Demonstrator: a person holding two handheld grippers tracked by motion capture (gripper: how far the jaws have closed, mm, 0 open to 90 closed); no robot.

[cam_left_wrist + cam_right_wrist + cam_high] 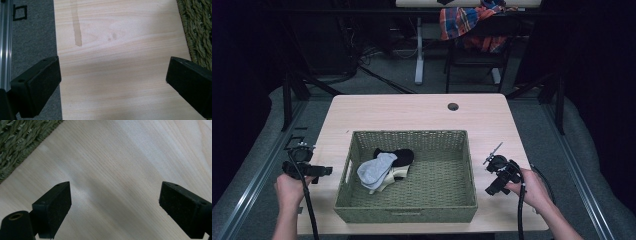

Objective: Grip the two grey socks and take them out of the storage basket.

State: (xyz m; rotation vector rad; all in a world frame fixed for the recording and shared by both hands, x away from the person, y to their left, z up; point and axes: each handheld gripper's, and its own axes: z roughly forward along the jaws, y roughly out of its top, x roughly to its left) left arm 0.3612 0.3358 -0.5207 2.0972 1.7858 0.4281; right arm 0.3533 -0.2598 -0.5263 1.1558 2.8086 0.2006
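Both tongs, left (pixel 307 167) and right (pixel 499 172), wide and empty beside woven basket (pixel 412 212) of socks (pixel 379 170).

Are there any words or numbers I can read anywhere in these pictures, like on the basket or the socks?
None: no readable words or numbers.
Basket: plain woven, no label.
Socks: grey, black and cream, no print visible.
Table: bare wood.
Black square outline on the floor: a mark, not text.

Black hand-held gripper (pixel 307 169), trailing black cable
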